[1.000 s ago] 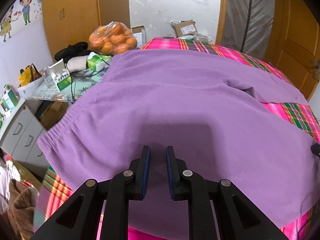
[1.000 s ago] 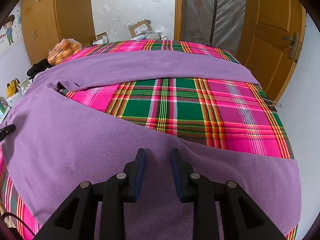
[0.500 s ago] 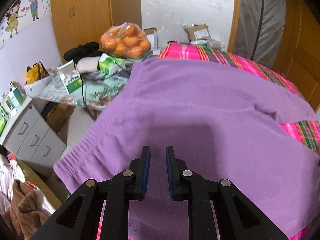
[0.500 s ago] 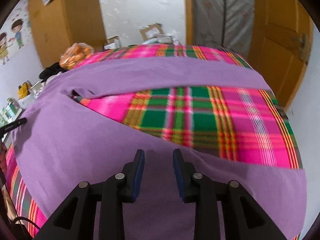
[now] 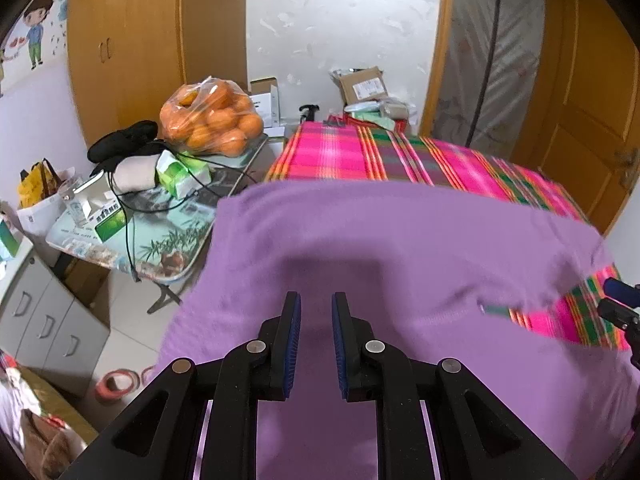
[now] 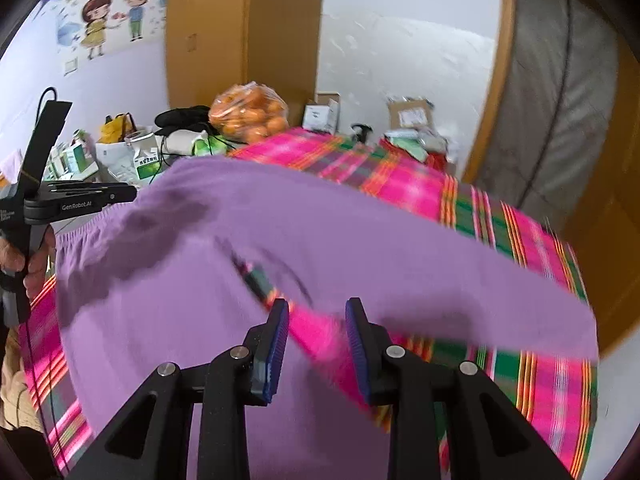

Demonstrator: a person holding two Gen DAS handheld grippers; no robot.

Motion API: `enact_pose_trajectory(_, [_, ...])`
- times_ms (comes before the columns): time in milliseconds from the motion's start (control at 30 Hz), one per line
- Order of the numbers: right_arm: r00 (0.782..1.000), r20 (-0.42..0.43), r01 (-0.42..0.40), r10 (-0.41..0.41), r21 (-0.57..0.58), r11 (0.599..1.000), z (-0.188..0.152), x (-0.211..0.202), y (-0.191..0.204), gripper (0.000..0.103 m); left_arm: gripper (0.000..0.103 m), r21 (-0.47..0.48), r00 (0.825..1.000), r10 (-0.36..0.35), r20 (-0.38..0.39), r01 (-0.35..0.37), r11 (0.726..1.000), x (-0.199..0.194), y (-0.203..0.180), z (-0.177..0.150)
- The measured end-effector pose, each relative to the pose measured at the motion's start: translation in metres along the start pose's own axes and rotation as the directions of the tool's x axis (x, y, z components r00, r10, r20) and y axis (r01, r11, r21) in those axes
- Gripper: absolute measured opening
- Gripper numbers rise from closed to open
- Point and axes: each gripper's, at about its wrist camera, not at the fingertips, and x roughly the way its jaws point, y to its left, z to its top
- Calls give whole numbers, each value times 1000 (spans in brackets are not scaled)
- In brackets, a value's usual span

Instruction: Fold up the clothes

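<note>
You are holding the left tool (image 5: 316,300) over the near left part of the purple trousers (image 5: 400,256), its blue pads standing a narrow gap apart with purple cloth filling the space between them. The right wrist view is showing that tool from the side, its tips meeting the gathered waistband at the left end of the garment, so it is pinching the cloth there. Your hand (image 6: 24,264) is wrapping around its handle at the far left of that view.

The trousers are lying spread across the bed (image 5: 360,152), on its pink and green checked cover, with the left edge hanging out past the bedside over the tiled floor. The two legs are running off to the right, and a wedge of the checked cover is showing between them.

You are pointing the right tool (image 6: 316,304) down at the inner edge of the near leg. Its pads are standing somewhat wider apart than the left ones. Pink cover is showing in the upper part of the gap and purple cloth lower down, and the picture is blurring there, so you cannot tell whether it is gripping the cloth.

A bag of oranges (image 5: 210,118) is sitting on the cluttered desk (image 5: 120,248) left of the bed, among cartons and cables.
</note>
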Motion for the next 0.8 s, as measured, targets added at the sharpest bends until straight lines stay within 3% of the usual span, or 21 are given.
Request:
enact_pose_trajectory(167, [999,28,-30,30,-9,1000,46,33,-14,30,16,-75,1000,27,-12,-28,997,24,32,25])
enact_pose_trajectory(367, [998,-17,-61,61,9,998,79,93,-26,30,16,-129,998,7,-58,-14,992,67,49,43])
enact_pose_trajectory(600, [995,-67,-76,76,1,997,98,151,-36,30,16,-94,996,59,-62,-65,993,111,64,77])
enact_pose_trajectory(800, [989,-112,-92,92,4,996,104,186,-53,30,16,-37,988,81,-128,-86,996,150,74,83])
